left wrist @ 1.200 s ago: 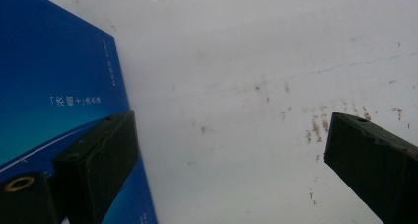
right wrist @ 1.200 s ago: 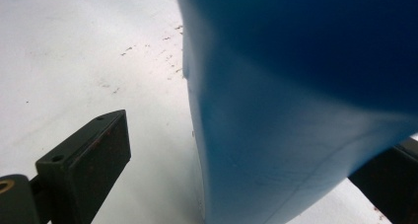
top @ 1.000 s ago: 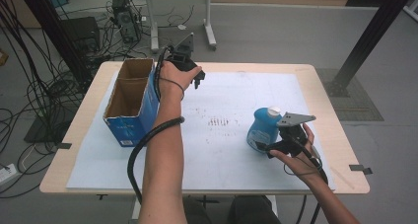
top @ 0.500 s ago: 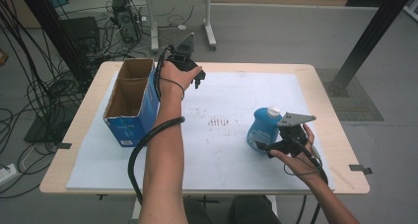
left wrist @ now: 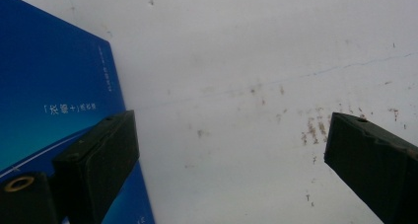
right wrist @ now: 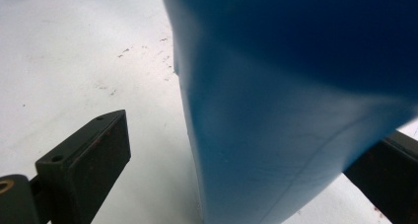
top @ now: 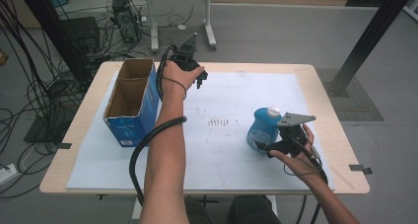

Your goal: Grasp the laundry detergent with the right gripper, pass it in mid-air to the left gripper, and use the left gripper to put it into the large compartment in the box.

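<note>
**Blue bottle between the jaws, not yet gripped**

One blue bottle with a white cap stands upright on the white sheet, toward the right side of the desk. In the right gripper view its blue wall rises between the two black jaws. The left jaw stands clear of it with sheet showing in the gap; the other jaw is half hidden behind the bottle, so contact there cannot be told. The right gripper is thus spread around the bottle's base, not clamped.

The step in hand looks like taking hold of the bottle. The next move would call for closing the jaws squarely on the bottle's lower body, then lifting without tipping it.

One open blue carton with two compartments stands at the left of the desk. The left gripper hovers just beside it, jaws wide apart and empty.
</note>
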